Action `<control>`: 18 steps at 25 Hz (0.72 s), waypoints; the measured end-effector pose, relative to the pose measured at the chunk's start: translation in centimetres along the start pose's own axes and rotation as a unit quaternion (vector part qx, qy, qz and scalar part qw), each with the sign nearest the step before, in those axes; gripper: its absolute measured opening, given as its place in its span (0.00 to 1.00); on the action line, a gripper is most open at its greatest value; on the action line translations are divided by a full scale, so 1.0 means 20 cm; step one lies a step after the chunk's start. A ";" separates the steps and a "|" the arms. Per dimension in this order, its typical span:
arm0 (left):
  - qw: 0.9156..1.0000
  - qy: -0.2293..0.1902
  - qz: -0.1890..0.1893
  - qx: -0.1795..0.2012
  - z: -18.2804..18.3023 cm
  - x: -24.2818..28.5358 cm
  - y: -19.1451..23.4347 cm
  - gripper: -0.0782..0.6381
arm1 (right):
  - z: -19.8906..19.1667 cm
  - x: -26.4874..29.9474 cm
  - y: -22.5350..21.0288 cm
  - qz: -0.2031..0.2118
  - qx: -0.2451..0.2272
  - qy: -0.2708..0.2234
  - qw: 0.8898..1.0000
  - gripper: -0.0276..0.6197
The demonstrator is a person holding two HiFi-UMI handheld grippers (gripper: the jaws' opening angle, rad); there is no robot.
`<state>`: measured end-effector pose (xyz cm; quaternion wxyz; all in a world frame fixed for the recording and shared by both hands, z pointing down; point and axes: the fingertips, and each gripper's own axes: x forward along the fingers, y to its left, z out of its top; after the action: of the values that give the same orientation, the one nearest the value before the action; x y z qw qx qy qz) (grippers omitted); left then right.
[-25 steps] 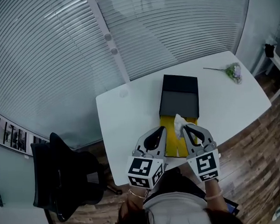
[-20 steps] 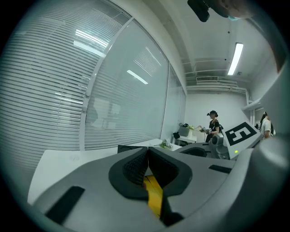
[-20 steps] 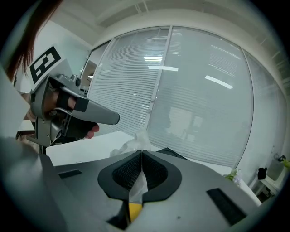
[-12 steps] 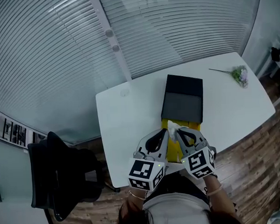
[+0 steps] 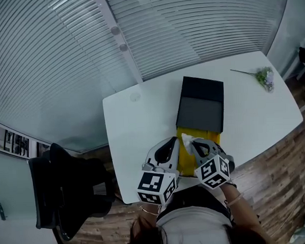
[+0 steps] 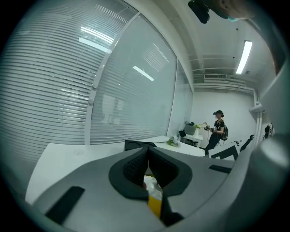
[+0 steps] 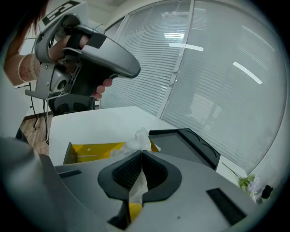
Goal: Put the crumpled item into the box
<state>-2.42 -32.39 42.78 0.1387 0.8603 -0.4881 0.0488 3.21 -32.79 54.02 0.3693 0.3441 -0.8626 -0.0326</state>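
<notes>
A crumpled white paper (image 5: 186, 141) (image 7: 137, 140) hangs over the open yellow box (image 5: 187, 160) (image 7: 93, 152) near the table's front edge. My right gripper (image 5: 193, 145) (image 7: 138, 181) is shut on the paper, a strip of it pinched between the jaws. The box's dark lid (image 5: 200, 109) (image 7: 183, 142) lies just beyond, overlapping the box's far end. My left gripper (image 5: 173, 147) (image 6: 147, 174) hovers at the box's left side with its jaws shut and nothing between them; the paper and yellow box show below them.
A small bunch of flowers (image 5: 265, 78) lies at the white table's (image 5: 137, 119) far right corner. A black office chair (image 5: 64, 185) stands left of the table. Blinds cover a glass wall behind. A person (image 6: 216, 130) stands far off in the room.
My right gripper has carried the paper leftward and toward the person, from the box's right edge to over the yellow box. The left gripper has hardly moved.
</notes>
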 end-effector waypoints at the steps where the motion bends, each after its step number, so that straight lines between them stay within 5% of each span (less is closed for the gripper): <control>1: 1.000 0.001 0.003 -0.002 -0.01 0.00 0.01 0.14 | -0.02 0.02 0.00 0.001 -0.003 0.007 1.000 0.09; 18: 0.999 0.030 0.000 -0.029 -0.10 0.10 0.06 0.14 | -0.25 0.20 0.02 0.026 -0.054 0.115 0.992 0.09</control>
<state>-2.24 -34.01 45.37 0.1782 0.8539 -0.4853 0.0601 4.28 -33.92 60.27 0.4849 0.3023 -0.8201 -0.0293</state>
